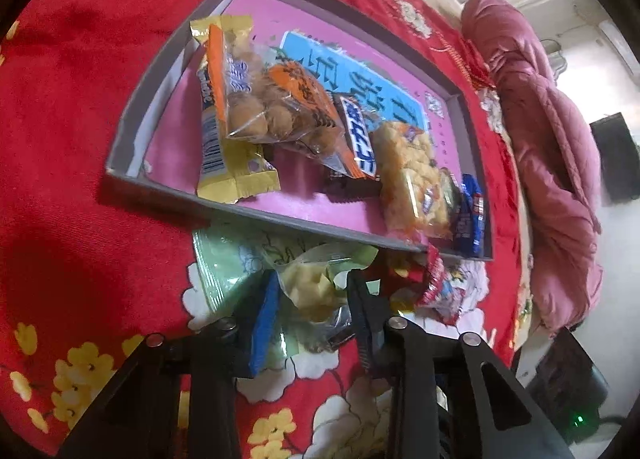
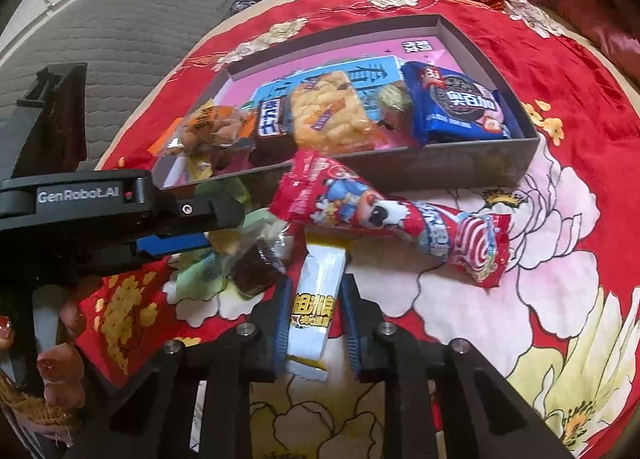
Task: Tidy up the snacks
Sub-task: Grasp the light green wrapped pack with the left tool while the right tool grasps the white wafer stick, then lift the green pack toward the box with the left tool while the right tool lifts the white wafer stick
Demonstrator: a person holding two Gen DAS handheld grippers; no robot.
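A grey box [image 1: 280, 215] with a pink floor holds several snacks: a yellow bar [image 1: 224, 163], a clear bag of round biscuits [image 1: 272, 107], a puffed rice bar [image 1: 408, 175] and a blue cookie pack [image 2: 456, 107]. In front of the box, my left gripper [image 1: 314, 279] is shut on a green-and-clear packet [image 1: 308, 291] with pale pieces inside. From the right wrist view the left gripper [image 2: 200, 227] comes in from the left. My right gripper [image 2: 317, 283] is shut on a white and yellow snack bar [image 2: 316, 311]. A red cartoon packet [image 2: 384, 215] lies between the bar and the box wall.
Everything rests on a red cloth with flowers [image 2: 560, 259]. A pink quilt [image 1: 552, 163] is bunched beyond the box on the right. A grey quilted surface [image 2: 120, 31] lies past the cloth's far left edge. A hand with red nails [image 2: 56, 363] grips the left gripper's handle.
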